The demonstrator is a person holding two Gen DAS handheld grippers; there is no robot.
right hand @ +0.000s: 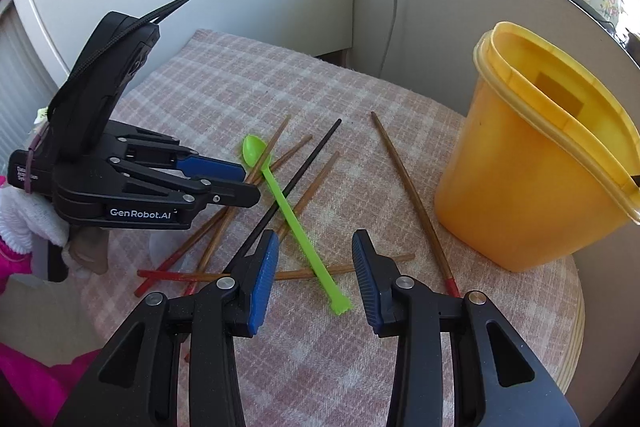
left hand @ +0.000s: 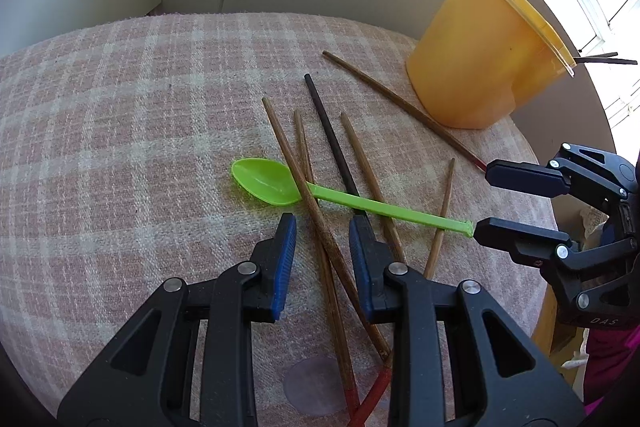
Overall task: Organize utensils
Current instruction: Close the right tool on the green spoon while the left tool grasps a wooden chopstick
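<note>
Green plastic spoon (left hand: 280,187) lies at centre frame in the left wrist view, bowl toward the left, its long handle running right and down across a loose heap of wooden chopsticks (left hand: 310,195). One black chopstick (left hand: 332,143) is mixed into the heap and passes under the spoon handle. A separate brown chopstick with a red end (left hand: 400,105) lies apart, upper right, running just beside the base of the yellow container (left hand: 480,59). Container stands upright at right of frame, its mouth open in the right wrist view; two dark sticks poke out past its rim. All of it sits on a round counter under a pink-and-white checked cloth (left hand: 120,107). Left gripper (left hand: 322,227) hangs over the chopstick heap, jaws apart, chopsticks passing between them, nothing clamped. Right gripper (right hand: 316,245) hovers over the spoon's handle end, jaws apart and holding nothing. In the right wrist view, a white-gloved hand (right hand: 24,219) with a pink sleeve holds the left gripper at left of frame.
</note>
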